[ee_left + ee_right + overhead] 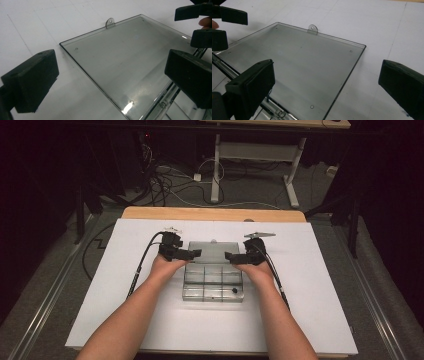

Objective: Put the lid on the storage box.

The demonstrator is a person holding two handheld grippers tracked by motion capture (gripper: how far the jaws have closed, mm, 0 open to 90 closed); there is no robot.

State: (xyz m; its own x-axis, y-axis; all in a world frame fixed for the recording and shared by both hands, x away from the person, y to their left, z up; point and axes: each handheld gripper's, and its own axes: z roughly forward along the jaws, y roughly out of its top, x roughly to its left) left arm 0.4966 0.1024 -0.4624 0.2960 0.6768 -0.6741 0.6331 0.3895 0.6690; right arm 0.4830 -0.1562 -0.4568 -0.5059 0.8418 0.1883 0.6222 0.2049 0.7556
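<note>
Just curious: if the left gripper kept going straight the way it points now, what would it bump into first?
Probably the clear box's opened lid, lying flat ahead of the left gripper's open jaws. Beyond it the right gripper faces it; depth is hard to judge.

You have a clear plastic compartment box (213,284) at the middle of the table, divided into a grid of small cells. One small dark item (234,290) sits in a cell at the box's 4 o'clock corner. Its lid (212,251) is swung fully open toward 12 o'clock and lies flat on the white surface, hinged along the box's far edge. A small rounded tab (109,22) sticks out from the lid's far edge.
</note>
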